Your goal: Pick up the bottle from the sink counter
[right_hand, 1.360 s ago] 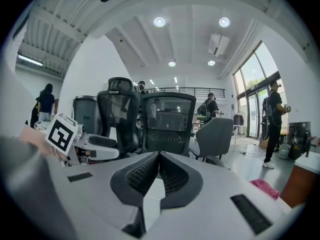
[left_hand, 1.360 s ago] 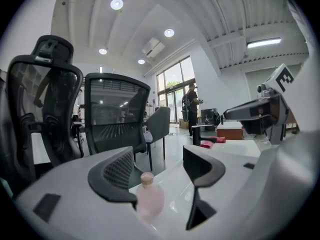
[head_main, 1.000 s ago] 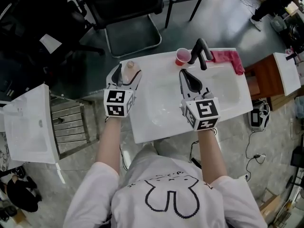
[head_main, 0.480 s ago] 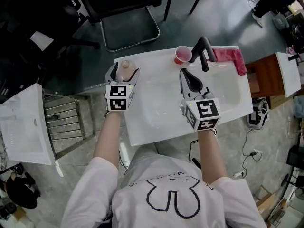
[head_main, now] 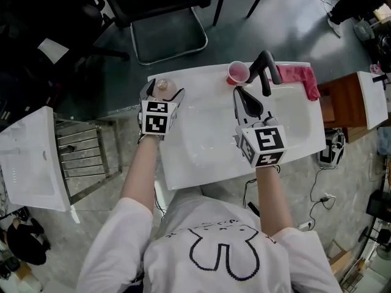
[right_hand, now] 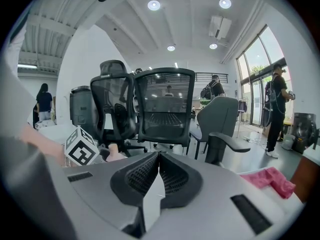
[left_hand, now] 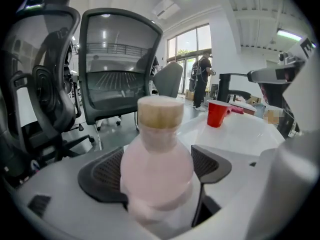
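While left gripper (head_main: 164, 90) jaws are opening around the bottle (left_hand: 157, 159), nothing's clamped. Off-centre closing could topple it. Right gripper (right_hand: 158, 171) jaws: shut, empty.

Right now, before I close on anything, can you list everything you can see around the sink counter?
sink counter: one, white, centre, in front of the person
bottle: one, pale pink with a tan cap, upright at the counter's back left corner
cup: one, red, back edge of the counter, just left of the faucet
faucet: one, black, back of the counter, behind the basin
cloth: one, pink, back right of the counter
office chair: at least one, black mesh, on the floor beyond the counter
left tool: one, grey, jaws opening, the bottle between them
right tool: one, grey, jaws together, empty, over the basin
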A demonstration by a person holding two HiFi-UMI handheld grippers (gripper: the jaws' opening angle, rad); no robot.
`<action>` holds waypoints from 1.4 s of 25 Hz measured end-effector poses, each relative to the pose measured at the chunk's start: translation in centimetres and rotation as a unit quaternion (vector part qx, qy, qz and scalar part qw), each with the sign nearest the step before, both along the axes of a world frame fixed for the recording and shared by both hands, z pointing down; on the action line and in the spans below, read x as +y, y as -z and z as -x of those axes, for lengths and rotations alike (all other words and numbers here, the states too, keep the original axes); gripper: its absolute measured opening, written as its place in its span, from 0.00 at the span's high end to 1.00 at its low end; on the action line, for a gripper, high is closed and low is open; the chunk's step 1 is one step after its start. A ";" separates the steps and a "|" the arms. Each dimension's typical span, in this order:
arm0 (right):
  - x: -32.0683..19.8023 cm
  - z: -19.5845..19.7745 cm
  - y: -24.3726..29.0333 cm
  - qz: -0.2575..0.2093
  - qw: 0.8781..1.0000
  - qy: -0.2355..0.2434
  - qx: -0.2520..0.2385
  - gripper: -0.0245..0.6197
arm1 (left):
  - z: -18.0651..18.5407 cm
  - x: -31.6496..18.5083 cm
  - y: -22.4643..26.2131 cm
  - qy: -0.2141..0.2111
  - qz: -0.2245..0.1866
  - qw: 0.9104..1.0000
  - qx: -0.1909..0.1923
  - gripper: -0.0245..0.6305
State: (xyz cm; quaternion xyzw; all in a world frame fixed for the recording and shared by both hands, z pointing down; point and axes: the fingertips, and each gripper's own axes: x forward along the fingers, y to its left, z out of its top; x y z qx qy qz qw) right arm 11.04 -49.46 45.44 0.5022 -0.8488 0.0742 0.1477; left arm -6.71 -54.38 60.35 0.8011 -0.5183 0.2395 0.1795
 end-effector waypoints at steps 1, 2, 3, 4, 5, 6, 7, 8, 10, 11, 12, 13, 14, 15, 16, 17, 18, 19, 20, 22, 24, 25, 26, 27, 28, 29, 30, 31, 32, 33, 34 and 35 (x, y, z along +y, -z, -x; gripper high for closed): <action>-0.1 0.0 0.1 -0.001 1.000 0.000 0.000 0.92 | 0.0 0.1 -0.5 0.000 0.015 1.000 0.001 0.34; -0.2 0.1 0.1 -0.001 1.000 0.001 0.001 0.92 | 0.1 0.2 -1.0 0.000 0.033 0.999 0.001 0.34; -0.3 0.2 0.1 -0.001 1.000 0.001 0.001 0.92 | 0.2 0.2 -1.5 0.001 0.048 0.999 -0.003 0.34; -0.3 0.3 0.2 -0.002 1.000 0.003 0.001 0.92 | 0.3 0.3 -1.7 0.001 0.056 0.998 -0.008 0.34; -0.2 0.4 0.2 -0.002 1.000 0.004 0.001 0.92 | 0.3 0.3 -1.8 0.001 0.059 0.998 -0.012 0.34; -0.1 0.4 0.1 -0.001 1.000 0.005 0.001 0.92 | 0.4 0.3 -1.7 0.002 0.058 0.998 -0.014 0.34; 0.1 0.4 0.0 0.000 1.000 0.006 0.001 0.92 | 0.4 0.3 -1.7 0.005 0.057 0.998 -0.015 0.34; 0.2 0.4 -0.1 0.001 1.000 0.007 0.001 0.92 | 0.5 0.2 -1.7 0.007 0.056 0.998 -0.016 0.35; 0.4 0.4 -0.4 0.003 1.000 0.007 0.000 0.92 | 0.6 0.2 -1.7 0.008 0.055 0.998 -0.018 0.35; 0.5 0.3 -0.5 0.005 1.000 0.007 0.000 0.92 | 0.6 0.3 -1.7 0.008 0.055 0.998 -0.019 0.35; 0.6 0.2 -0.6 0.006 1.000 0.008 0.000 0.92 | 0.6 0.3 -1.7 0.008 0.056 0.998 -0.019 0.35; 0.7 0.1 -0.6 0.007 1.000 0.008 0.000 0.92 | 0.5 0.3 -1.7 0.008 0.056 0.998 -0.019 0.35; 0.7 0.0 -0.6 0.006 1.000 0.008 -0.001 0.92 | 0.6 0.3 -1.7 0.008 0.055 0.998 -0.018 0.35; 0.7 -0.1 -0.6 0.006 1.000 0.008 -0.002 0.92 | 0.6 0.3 -1.7 0.008 0.054 0.998 -0.016 0.35; 0.7 -0.1 -0.5 0.005 1.000 0.008 -0.003 0.92 | 0.6 0.3 -1.6 0.007 0.052 0.999 -0.014 0.35; 0.7 -0.2 -0.4 0.005 1.000 0.008 -0.003 0.92 | 0.5 0.4 -1.4 0.005 0.049 0.999 -0.012 0.35; 0.7 -0.2 -0.3 0.004 1.000 0.008 -0.003 0.92 | 0.3 0.5 -1.3 0.002 0.046 0.999 -0.010 0.35; 0.6 -0.2 -0.2 0.004 1.000 0.009 -0.003 0.92 | 0.1 0.6 -1.0 -0.001 0.044 0.999 -0.007 0.35; 0.6 -0.3 -0.1 0.003 1.000 0.009 -0.004 0.92 | -0.1 0.7 -0.7 -0.004 0.040 0.999 -0.004 0.35; 0.7 -0.3 0.1 0.001 1.000 0.009 -0.005 0.92 | -0.5 0.9 0.2 -0.007 0.028 1.000 0.000 0.35; 0.9 -0.2 0.5 -0.002 1.000 0.010 -0.006 0.92 | -0.8 1.1 1.5 -0.008 0.015 1.000 0.005 0.35; 1.0 -0.1 0.8 -0.004 1.000 0.010 -0.007 0.92 | -0.9 1.2 2.2 -0.009 0.007 1.000 0.008 0.35; 1.1 -0.1 1.1 -0.006 1.000 0.009 -0.008 0.92 | -1.0 1.2 2.9 -0.010 0.000 1.000 0.010 0.35; 1.2 0.0 1.4 -0.009 1.000 0.009 -0.009 0.92 | -1.0 1.3 3.7 -0.010 -0.008 1.000 0.011 0.35; 1.3 0.0 1.8 -0.013 1.000 0.008 -0.010 0.92 | -1.0 1.4 4.4 -0.010 -0.016 1.000 0.013 0.35; 1.4 0.1 2.2 -0.016 1.000 0.007 -0.010 0.92 | -1.0 1.4 5.2 -0.010 -0.023 1.000 0.016 0.35; 1.5 0.1 2.6 -0.020 1.000 0.006 -0.011 0.92 | -1.0 1.5 6.0 -0.010 -0.030 0.999 0.019 0.35; 1.7 0.1 3.0 -0.023 1.000 0.005 -0.012 0.92 | -1.0 1.7 6.8 -0.009 -0.037 0.999 0.021 0.35; 1.8 0.1 3.4 -0.027 1.000 0.003 -0.014 0.92 | -0.9 1.8 7.6 -0.009 -0.044 0.999 0.023 0.35; 2.0 0.1 3.9 -0.031 0.999 0.002 -0.015 0.92 | -0.9 2.0 8.3 -0.010 -0.051 0.998 0.024 0.35; 2.2 0.1 4.3 -0.035 0.999 0.000 -0.016 0.92 | -0.9 2.1 9.1 -0.011 -0.058 0.998 0.024 0.35; 2.3 0.2 4.7 -0.039 0.999 -0.001 -0.017 0.92 | -0.9 2.3 9.9 -0.012 -0.066 0.997 0.024 0.35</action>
